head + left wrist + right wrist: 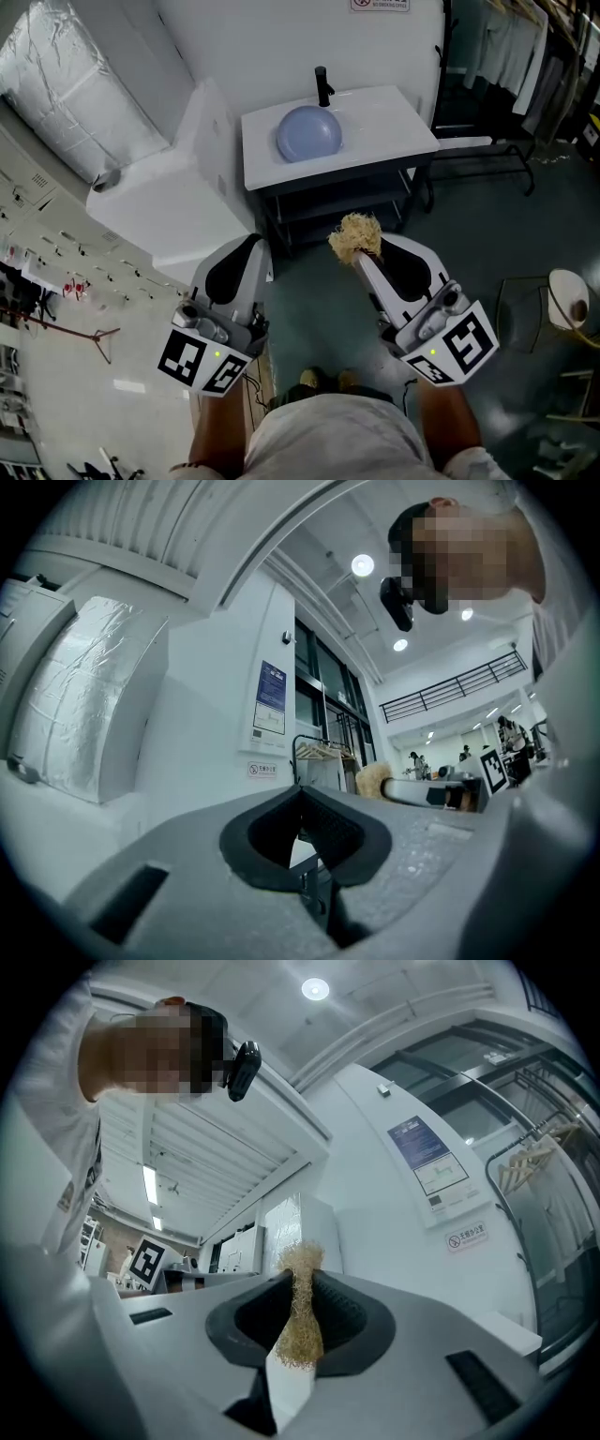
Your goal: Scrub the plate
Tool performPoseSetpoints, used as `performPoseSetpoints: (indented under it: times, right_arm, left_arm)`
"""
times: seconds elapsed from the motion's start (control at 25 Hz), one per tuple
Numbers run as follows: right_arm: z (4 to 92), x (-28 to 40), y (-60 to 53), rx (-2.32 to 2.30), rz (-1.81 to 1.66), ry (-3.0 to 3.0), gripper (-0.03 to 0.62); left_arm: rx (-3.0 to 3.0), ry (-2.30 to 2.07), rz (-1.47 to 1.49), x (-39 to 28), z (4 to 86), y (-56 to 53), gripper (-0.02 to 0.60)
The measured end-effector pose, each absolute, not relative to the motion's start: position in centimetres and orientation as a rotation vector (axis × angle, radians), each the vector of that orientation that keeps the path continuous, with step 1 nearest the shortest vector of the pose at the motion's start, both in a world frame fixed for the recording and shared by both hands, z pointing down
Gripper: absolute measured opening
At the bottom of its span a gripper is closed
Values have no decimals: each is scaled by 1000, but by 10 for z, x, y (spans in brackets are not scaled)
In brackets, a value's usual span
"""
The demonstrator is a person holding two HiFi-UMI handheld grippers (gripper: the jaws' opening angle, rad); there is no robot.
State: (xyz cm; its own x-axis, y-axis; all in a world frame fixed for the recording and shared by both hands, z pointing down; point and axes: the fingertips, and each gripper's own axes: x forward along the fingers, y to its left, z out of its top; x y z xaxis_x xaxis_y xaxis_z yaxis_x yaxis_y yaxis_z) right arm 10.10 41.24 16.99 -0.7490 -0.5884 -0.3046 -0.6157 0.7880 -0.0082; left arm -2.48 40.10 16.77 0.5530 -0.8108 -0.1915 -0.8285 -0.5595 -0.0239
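Stands well back from the white bench (403, 131), facing it. Holds the left gripper (253, 244) with jaws pressed together, nothing between them. Holds the right gripper (370, 262) clamped on a tan fibrous scrubber (355, 238), tuft sticking out past the jaw tips. Both grippers side by side over the dark floor (487, 234), pointing toward the bench. On the bench, just in front of the black tap (322, 84): the pale blue plate (309, 133), well apart from both grippers, touched by neither.
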Motion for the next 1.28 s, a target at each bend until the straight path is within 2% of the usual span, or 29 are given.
performPoseSetpoints:
  times: [0.76,1.28]
  right_arm:
    - [187,133,364,-960,132,2689,61]
    - [196,88,253,-1024,127,2731,61]
  left_arm:
    - [-2627,1470,238,-16,183,348,17]
    - [-2645,1469,236,-61,198,228,17]
